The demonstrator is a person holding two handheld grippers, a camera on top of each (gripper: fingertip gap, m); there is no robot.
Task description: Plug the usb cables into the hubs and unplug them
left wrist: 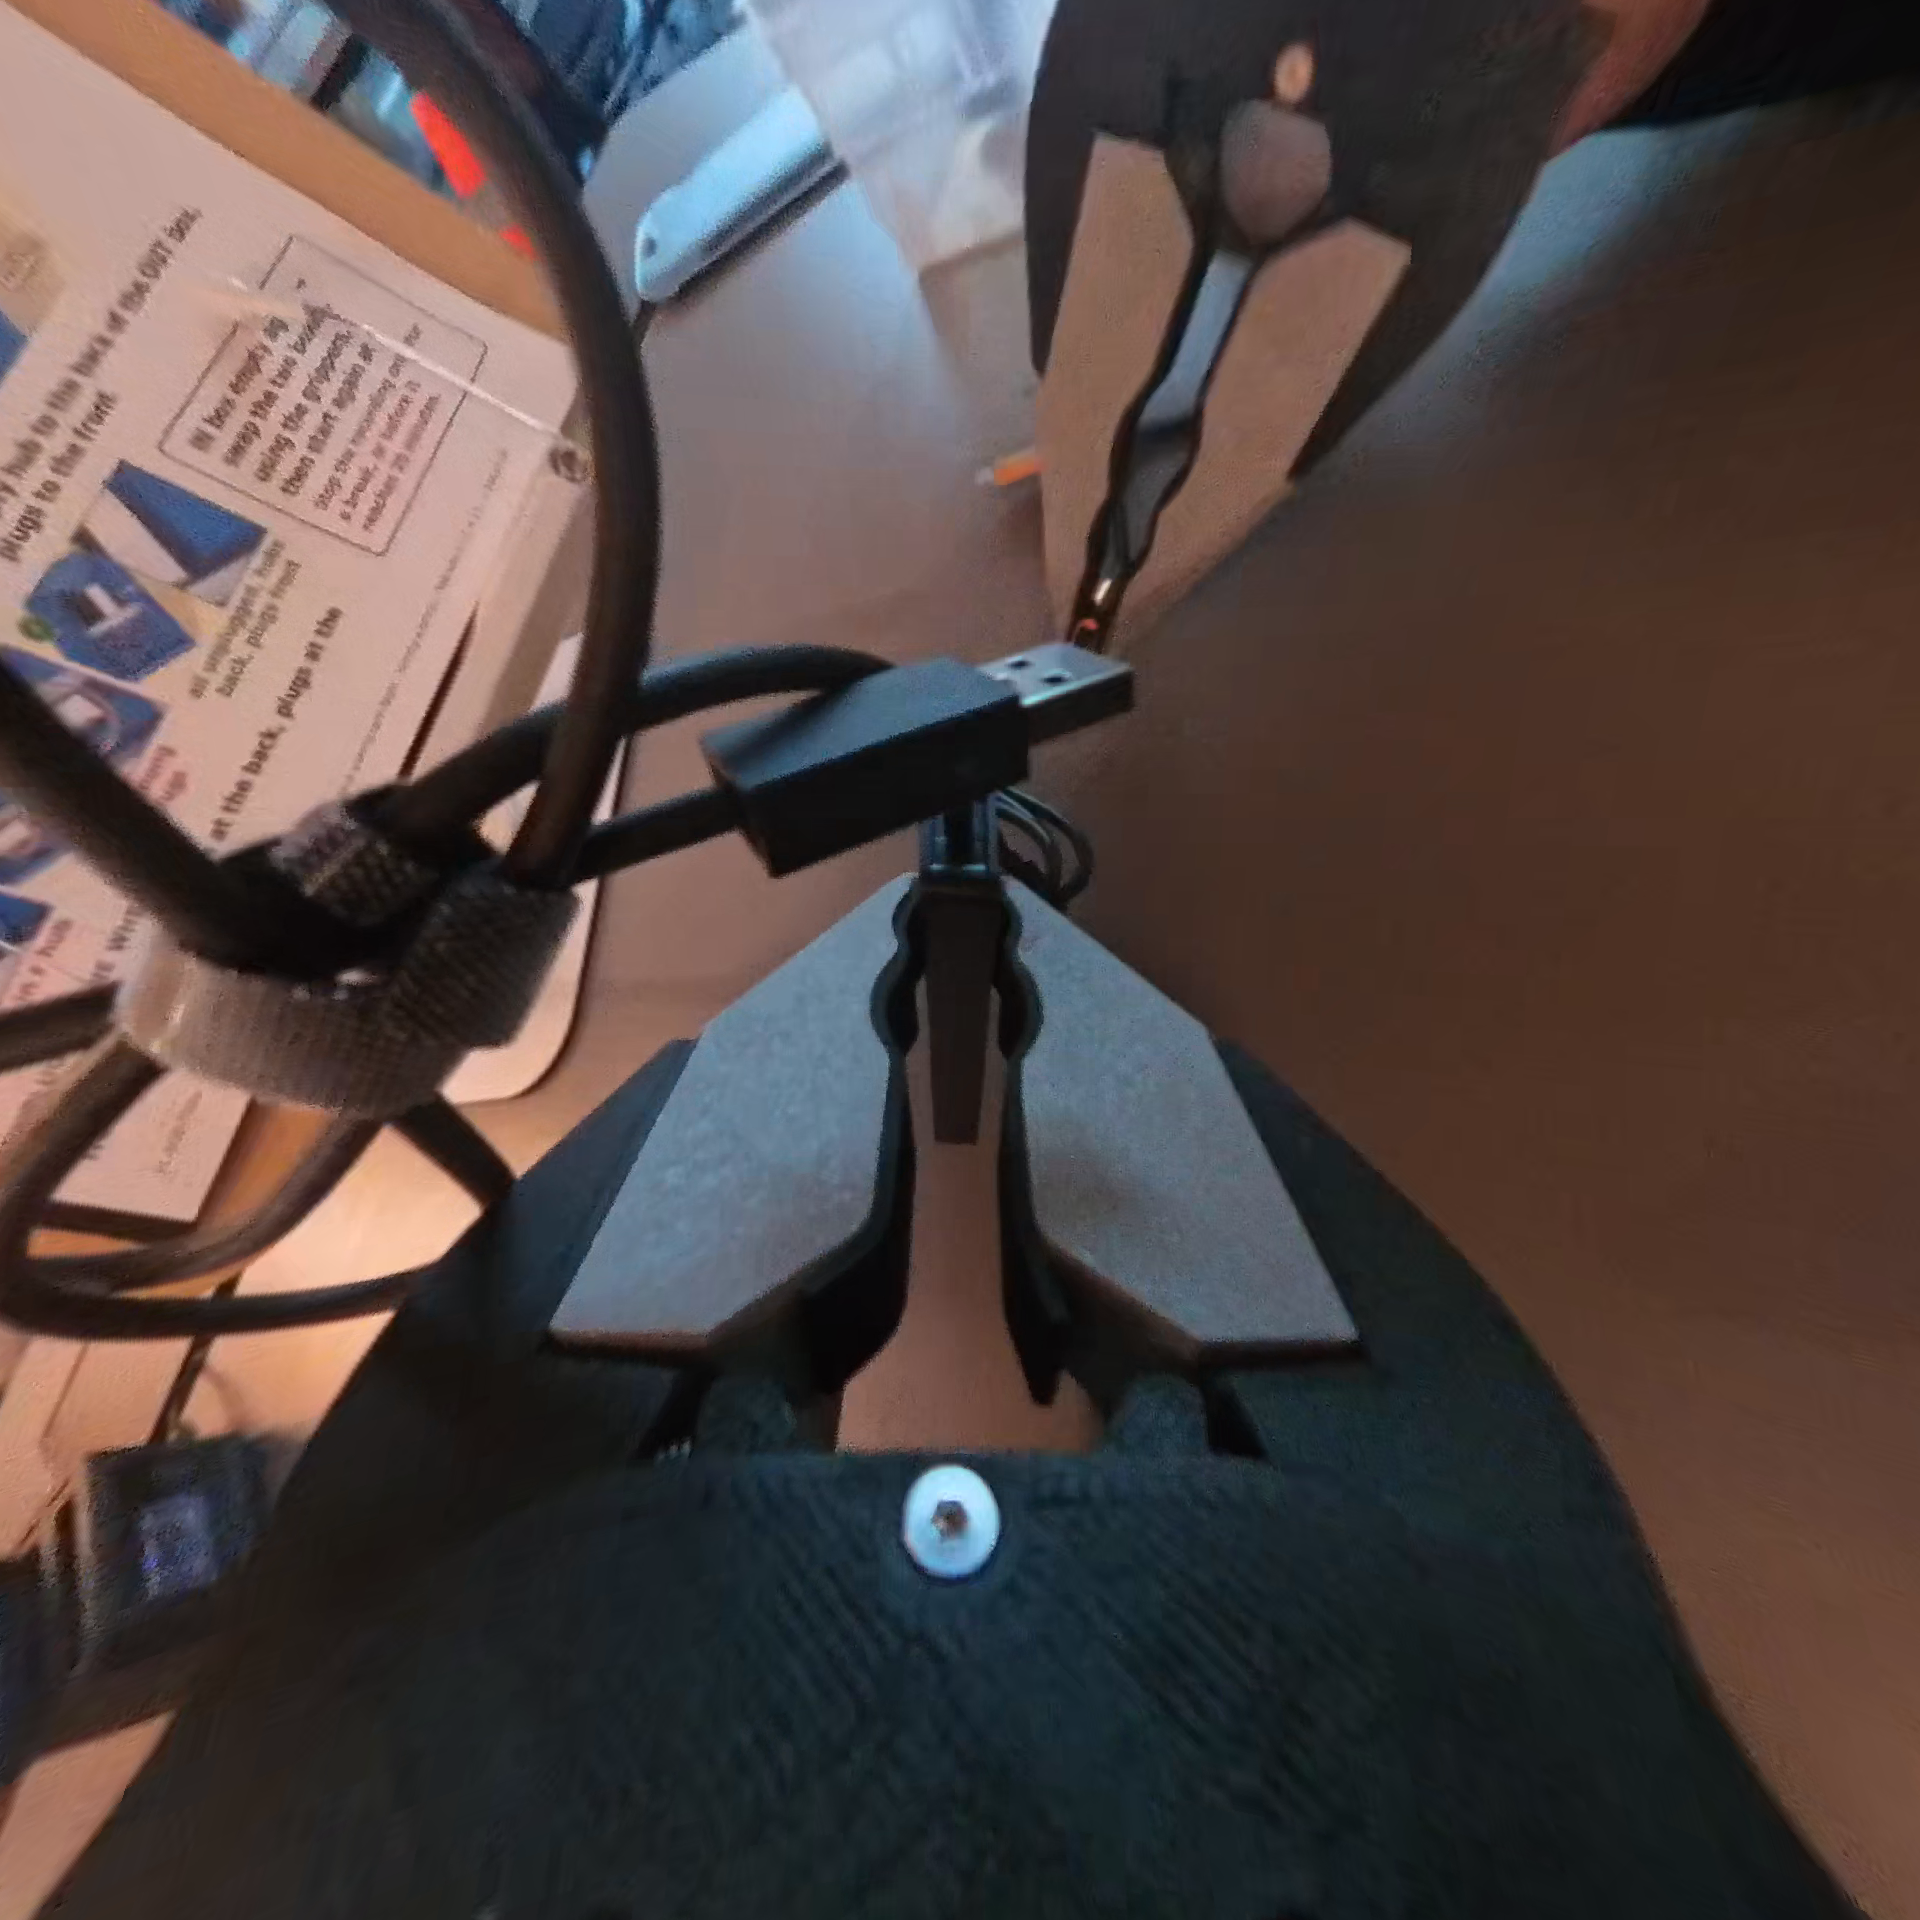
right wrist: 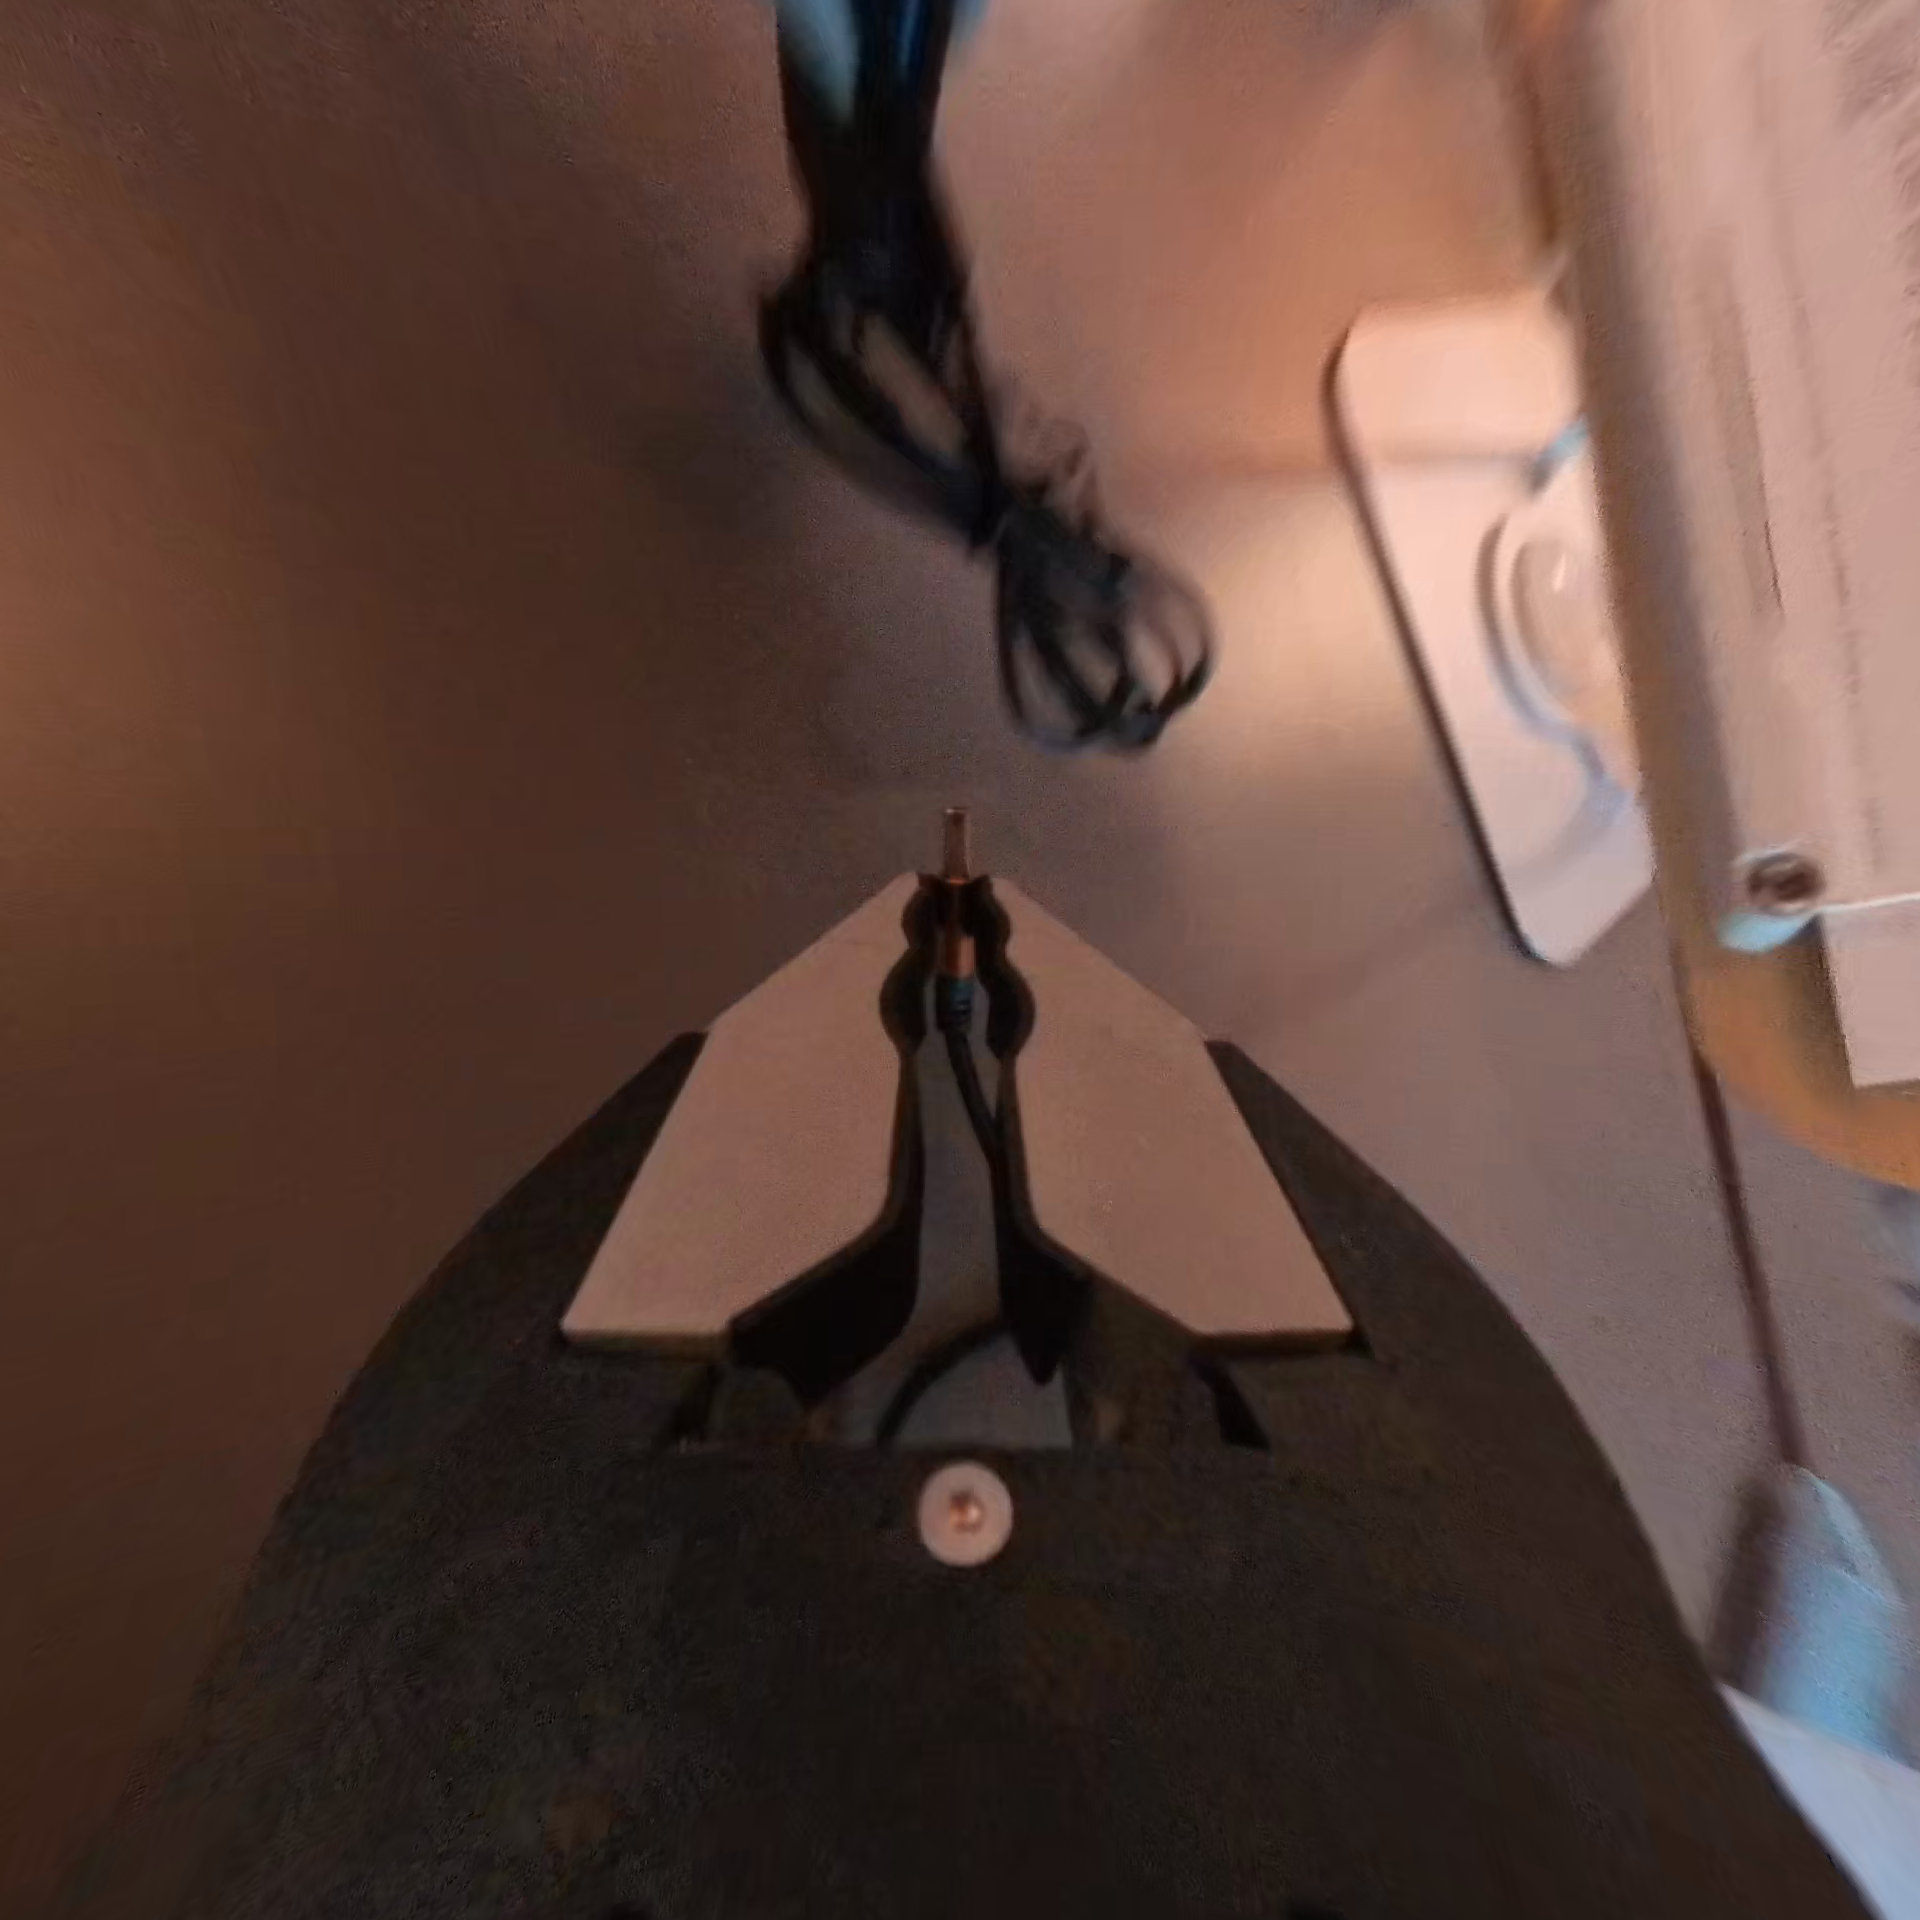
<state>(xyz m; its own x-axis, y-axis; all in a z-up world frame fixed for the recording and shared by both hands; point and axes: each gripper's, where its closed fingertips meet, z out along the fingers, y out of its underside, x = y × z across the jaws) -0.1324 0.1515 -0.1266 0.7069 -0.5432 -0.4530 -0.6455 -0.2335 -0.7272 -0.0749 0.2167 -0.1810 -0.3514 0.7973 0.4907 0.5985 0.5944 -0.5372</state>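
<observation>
- Left gripper (left wrist: 961, 883): jaws pinching black cable under black USB-A plug (left wrist: 883, 748), held above brown tabletop (left wrist: 1507, 935).
- Right gripper (right wrist: 951, 883): jaws pinching small metal-tipped cable plug (right wrist: 952, 842); black cable bundle (right wrist: 1039, 540) farther off, blurred.

USB plug (left wrist: 914, 753) above left gripper (left wrist: 961, 883)

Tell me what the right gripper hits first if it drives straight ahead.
Probably the blurred bundle of coiled black cable, slightly right of its line. The right gripper is shut on a small metal-tipped plug. Otherwise only brown tabletop lies ahead; depth is unclear.
</observation>
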